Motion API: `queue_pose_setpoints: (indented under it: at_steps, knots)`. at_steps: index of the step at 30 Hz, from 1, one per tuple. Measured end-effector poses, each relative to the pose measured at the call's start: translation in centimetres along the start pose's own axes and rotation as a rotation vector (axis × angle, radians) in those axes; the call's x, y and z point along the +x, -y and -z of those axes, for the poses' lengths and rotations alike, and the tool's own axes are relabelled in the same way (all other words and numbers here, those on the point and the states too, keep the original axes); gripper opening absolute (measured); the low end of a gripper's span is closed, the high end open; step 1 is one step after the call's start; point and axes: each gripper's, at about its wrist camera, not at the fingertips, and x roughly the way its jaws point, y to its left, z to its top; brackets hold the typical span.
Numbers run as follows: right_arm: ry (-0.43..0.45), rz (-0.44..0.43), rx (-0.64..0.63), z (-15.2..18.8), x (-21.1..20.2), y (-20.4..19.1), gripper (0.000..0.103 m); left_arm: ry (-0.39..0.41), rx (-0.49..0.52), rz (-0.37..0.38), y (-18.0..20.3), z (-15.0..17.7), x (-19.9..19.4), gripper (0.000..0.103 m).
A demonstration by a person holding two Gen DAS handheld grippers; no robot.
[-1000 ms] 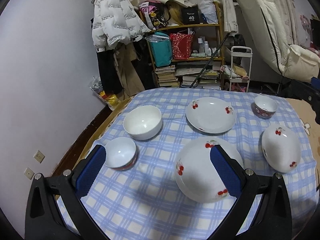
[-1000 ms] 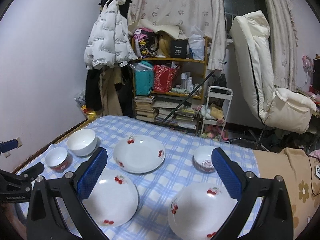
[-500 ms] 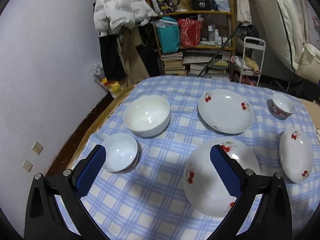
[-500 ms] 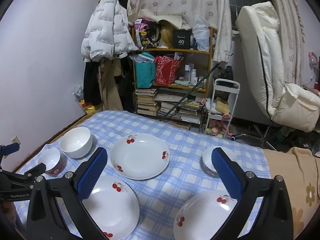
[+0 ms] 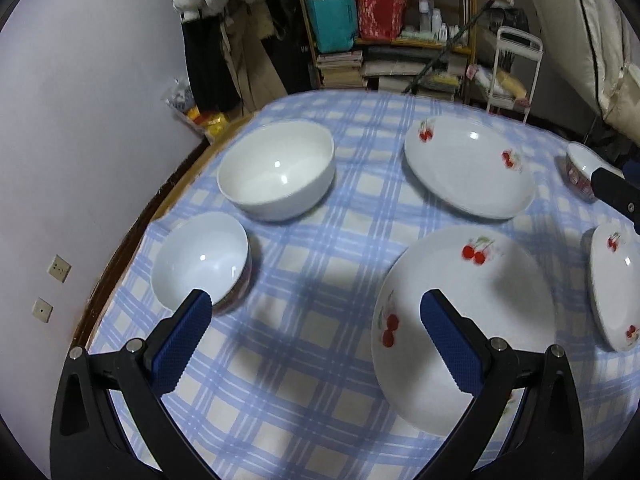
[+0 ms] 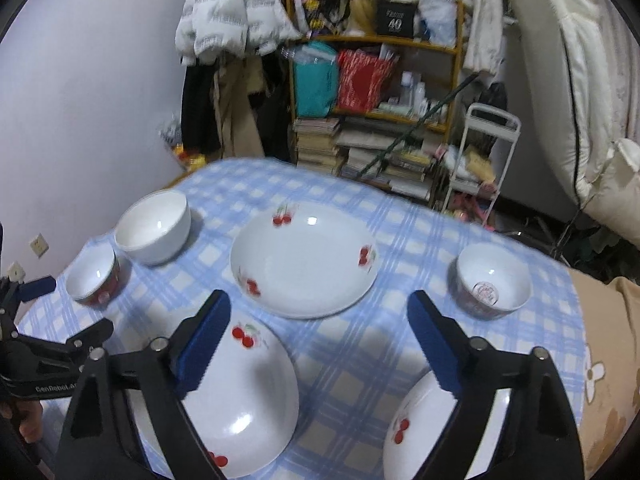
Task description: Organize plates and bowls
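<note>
Both hand-held grippers open above plates & bowls

Plates and bowls: glossy glazed ceramic. Table cover: matt checked cloth. Left gripper pads: textured blue rubber, black plastic frame.

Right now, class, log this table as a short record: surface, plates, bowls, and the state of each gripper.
surface: blue checked tablecloth
plates: three cherry-print plates, all apart
large bowl: plain white bowl, empty
small bowls: red-sided bowl nearest left gripper; patterned bowl on the far right
left gripper: open, holding nothing
right gripper: open, holding nothing
</note>
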Motion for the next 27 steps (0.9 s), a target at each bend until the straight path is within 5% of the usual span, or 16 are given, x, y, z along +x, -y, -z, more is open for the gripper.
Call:
queue_pose_setpoints:
  at_steps: [7, 19, 25, 27]
  knots:
    - [-0.052, -0.029, -0.014, 1.4, 2.5, -1.0, 0.087, -0.1, -0.015, 0.015, -0.2, 0.7, 3.1, 0.102]
    - [-0.204, -0.045, -0.016, 4.2, 6.1, -0.7, 0.085, -0.162, -0.006, 0.016, 0.1, 1.2, 5.1, 0.102]
    - [-0.303, -0.089, -0.006, 5.7, 7.7, -0.8, 0.052, -0.166, -0.006, 0.051, 0.2, 1.2, 5.4, 0.09]
    - [-0.323, -0.094, 0.007, 6.2, 8.0, -0.5, 0.041, -0.18, 0.002, 0.069, 0.4, 1.3, 5.8, 0.074]
